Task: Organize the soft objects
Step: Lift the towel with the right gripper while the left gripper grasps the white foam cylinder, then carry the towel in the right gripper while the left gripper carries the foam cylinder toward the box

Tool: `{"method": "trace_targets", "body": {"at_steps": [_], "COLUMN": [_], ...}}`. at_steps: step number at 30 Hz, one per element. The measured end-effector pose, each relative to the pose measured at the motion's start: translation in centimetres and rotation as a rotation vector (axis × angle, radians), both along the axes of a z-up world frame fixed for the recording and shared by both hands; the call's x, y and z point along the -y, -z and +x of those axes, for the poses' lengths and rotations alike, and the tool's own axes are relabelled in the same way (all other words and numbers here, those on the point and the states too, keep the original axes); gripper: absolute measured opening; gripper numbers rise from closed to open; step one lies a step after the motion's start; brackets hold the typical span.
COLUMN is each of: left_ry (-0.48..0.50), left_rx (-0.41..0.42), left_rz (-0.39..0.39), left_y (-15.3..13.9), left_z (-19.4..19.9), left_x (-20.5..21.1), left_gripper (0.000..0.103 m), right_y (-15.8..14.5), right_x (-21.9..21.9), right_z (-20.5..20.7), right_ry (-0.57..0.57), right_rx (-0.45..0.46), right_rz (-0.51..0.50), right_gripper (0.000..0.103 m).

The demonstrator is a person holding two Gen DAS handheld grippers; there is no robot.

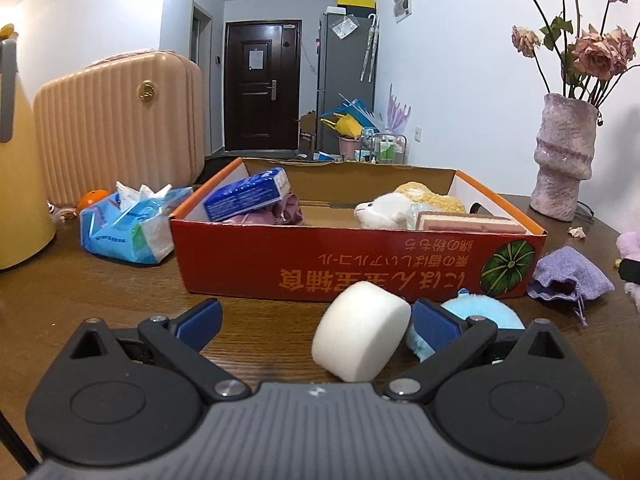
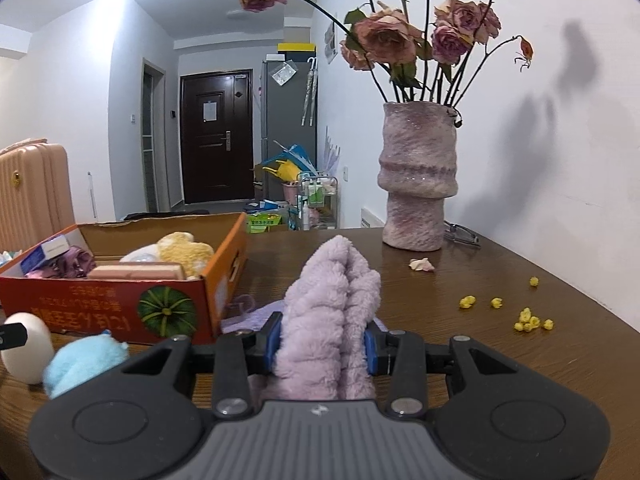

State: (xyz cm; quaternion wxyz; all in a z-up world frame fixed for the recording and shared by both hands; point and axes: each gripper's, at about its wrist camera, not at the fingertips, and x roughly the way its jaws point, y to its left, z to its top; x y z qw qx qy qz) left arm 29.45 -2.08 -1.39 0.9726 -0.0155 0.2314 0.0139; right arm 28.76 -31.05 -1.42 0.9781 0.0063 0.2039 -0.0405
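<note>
A red cardboard box [image 1: 280, 260] on the wooden table holds a blue tissue pack [image 1: 248, 196], a purple cloth, a white and yellow plush [image 1: 404, 204] and a pink sponge [image 1: 468, 222]. My left gripper [image 1: 316, 320] is open; a white round sponge [image 1: 360, 336] leans by its right finger, with a light blue plush [image 1: 486, 314] behind that finger. My right gripper [image 2: 322, 344] is shut on a fluffy lilac towel [image 2: 332, 312]. The box [image 2: 100, 304], white sponge [image 2: 28, 352] and blue plush [image 2: 84, 360] also show in the right wrist view.
A lilac knit pouch [image 1: 568, 276] lies right of the box. A blue tissue bag [image 1: 128, 224], an orange and a pink suitcase [image 1: 116, 128] stand to the left. A pink vase with dried roses [image 2: 418, 184] stands at the back right; yellow bits [image 2: 528, 320] lie scattered.
</note>
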Motion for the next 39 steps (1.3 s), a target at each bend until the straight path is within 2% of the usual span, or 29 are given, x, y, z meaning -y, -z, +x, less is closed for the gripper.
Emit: {"method": "trace_targets", "body": {"at_steps": [12, 15, 17, 18, 19, 20, 24, 39], "left_ry": [0.064, 0.088, 0.107, 0.115, 0.121, 0.127, 0.132, 0.051], "left_rx": [-0.048, -0.050, -0.060, -0.069, -0.078, -0.086, -0.099, -0.005], "left_rz": [-0.001, -0.010, -0.017, -0.019, -0.020, -0.023, -0.036, -0.012], "left_y": [0.5, 0.5, 0.6, 0.7, 0.8, 0.8, 0.9, -0.3], "left_z": [2.8, 3.0, 3.0, 3.1, 3.2, 3.2, 3.3, 2.0], "left_x": [0.8, 0.9, 0.9, 0.9, 1.0, 1.0, 0.8, 0.2], "left_gripper": [0.102, 0.084, 0.063, 0.056, 0.043, 0.041, 0.037, 0.036], "right_y": [0.3, 0.4, 0.4, 0.4, 0.4, 0.4, 0.4, -0.2], "right_x": [1.3, 1.2, 1.2, 1.2, 1.2, 1.2, 1.0, 0.3], "right_z": [0.4, 0.5, 0.5, 0.5, 0.5, 0.5, 0.3, -0.7], "right_ry": [-0.006, -0.010, -0.010, -0.010, -0.010, -0.011, -0.011, 0.005], "right_rx": [-0.021, -0.024, -0.026, -0.027, -0.027, -0.026, -0.019, 0.047], "right_rz": [0.017, 0.016, 0.018, 0.018, 0.018, 0.017, 0.010, -0.013], "right_gripper": [0.038, 0.038, 0.038, 0.038, 0.038, 0.038, 0.038, 0.038]}}
